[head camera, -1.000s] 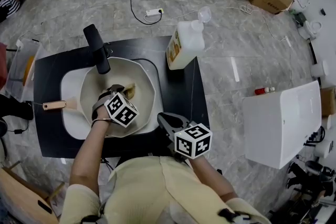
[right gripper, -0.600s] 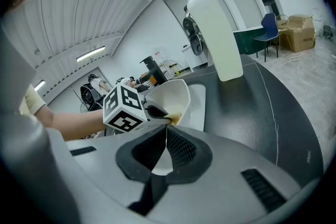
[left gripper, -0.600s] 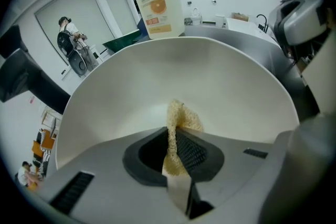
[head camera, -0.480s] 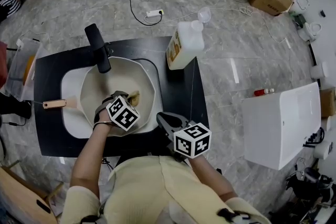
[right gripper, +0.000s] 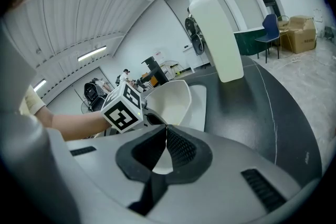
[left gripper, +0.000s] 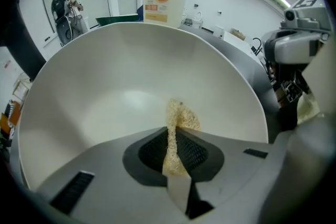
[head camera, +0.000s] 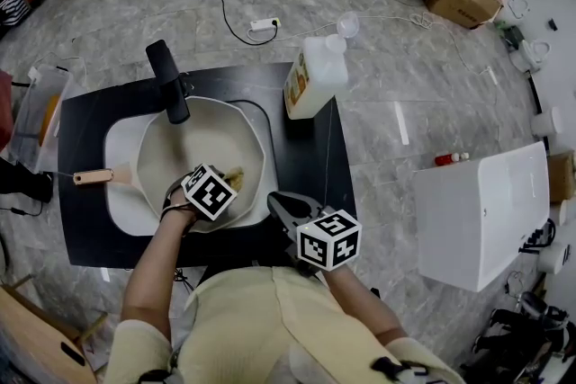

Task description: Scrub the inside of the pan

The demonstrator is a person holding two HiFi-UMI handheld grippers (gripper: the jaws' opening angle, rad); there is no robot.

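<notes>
The pan point(head camera: 193, 148) sits on a white tray point(head camera: 121, 198) on the black desk point(head camera: 310, 162), and its dark handle point(head camera: 168, 84) points away from the person. A bottle point(head camera: 315, 76) stands just beyond the pan's far right rim. A tool point(head camera: 94, 178) with a wooden handle lies left of the pan.

The left gripper point(left gripper: 176, 136) is inside the pan, with its jaws pressed together on a yellowish scrubber point(left gripper: 182, 115) that touches the pan's near right wall. The right gripper point(right gripper: 165, 131) hovers just outside the pan's near right rim. Its jaws are fully together and nothing is between them.

Compared with one second ago, the scrubber has slid from the pan's middle toward the near right wall. The right gripper has hardly moved.

The far and left parts of the pan's floor are bare. On the right the rim is close, and the right gripper stands just outside it.
</notes>
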